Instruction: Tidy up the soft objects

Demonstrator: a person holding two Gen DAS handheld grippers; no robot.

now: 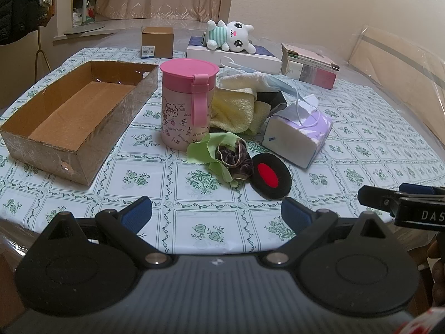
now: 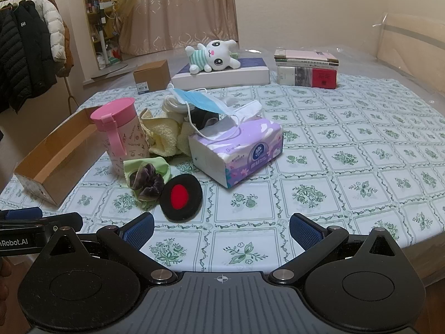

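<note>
Both claws, left claw point(image 1: 216, 213) and right claw point(image 2: 221, 228), gape empty; the limp, light velvet scrunchie point(image 1: 235, 158) should pinch easily anywhere on its ring.

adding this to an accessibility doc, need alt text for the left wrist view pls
The open left gripper hovers over a floral tablecloth, facing an empty cardboard box on the left and a pile of soft things beside a pink-lidded cup: yellow towel, green cloth, dark scrunchie, black-and-red pad, tissue pack. A plush toy lies behind.
</note>
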